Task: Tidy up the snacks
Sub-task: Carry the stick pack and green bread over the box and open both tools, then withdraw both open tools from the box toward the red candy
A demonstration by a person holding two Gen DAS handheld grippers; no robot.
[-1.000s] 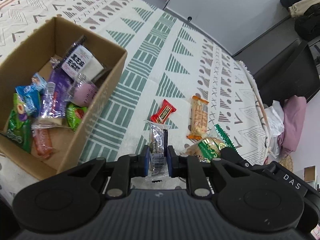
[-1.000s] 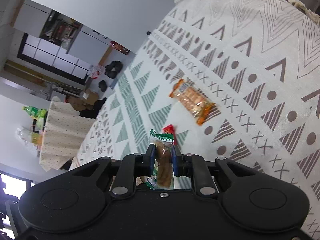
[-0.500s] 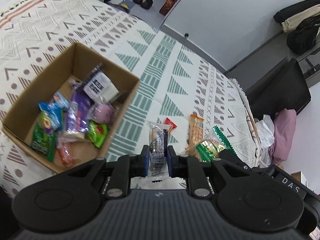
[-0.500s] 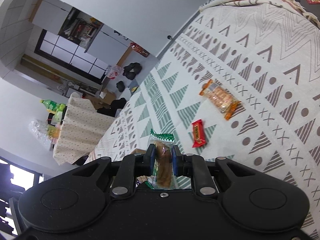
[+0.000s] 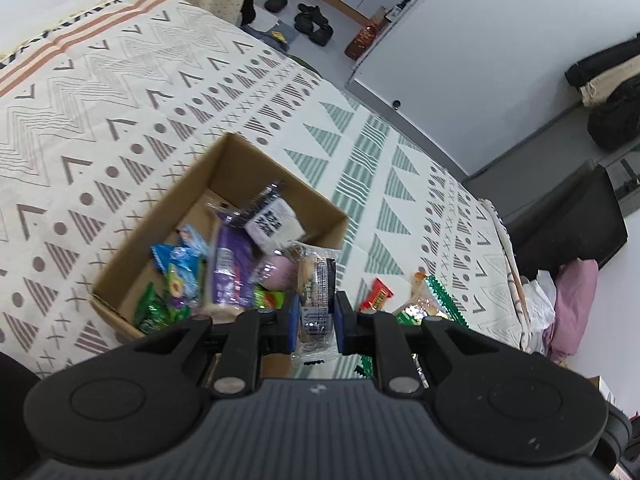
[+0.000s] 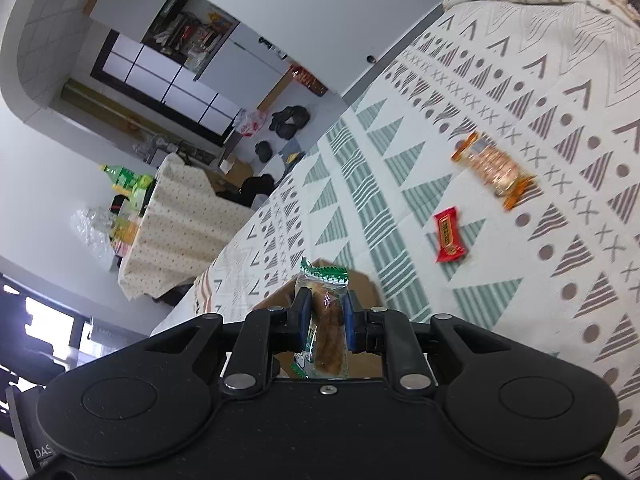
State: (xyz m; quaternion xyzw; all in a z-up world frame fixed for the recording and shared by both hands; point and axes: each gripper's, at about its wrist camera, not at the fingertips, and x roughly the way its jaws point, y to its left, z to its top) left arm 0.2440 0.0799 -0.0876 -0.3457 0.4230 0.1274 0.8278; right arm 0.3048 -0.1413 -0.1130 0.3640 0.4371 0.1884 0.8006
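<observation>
- Far left in my left wrist view sits the cardboard box [image 5: 224, 184], open-topped and already part-filled with wrapped snacks; that is where I judge both held packets belong.
- My left gripper [image 5: 316, 316] is clamped on a clear packet with a dark label [image 5: 318, 280], which stands upright between the pads, just over the near right corner of the box.
- To do this step well I would bring the packet over the open middle of the box before letting go, since a release at the corner could drop it on the rim or outside.
- Right of it, my right gripper [image 6: 326, 316] is clamped on a green-edged packet [image 6: 326, 280] with a brown biscuit showing through; a brown edge of the box peeks out just beyond it.
- I would release one packet at a time so the two grippers do not crowd each other above the box.
- Left on the patterned cloth [image 6: 540, 92] are a red bar [image 6: 450, 236] and, further right, an orange packet [image 6: 494, 168], apart from each other.
- The cloth seems to cover a bed, though I cannot be sure; beyond it I see a white wall, shoes on the floor and a second cloth-draped table [image 6: 176, 216] with bottles.
</observation>
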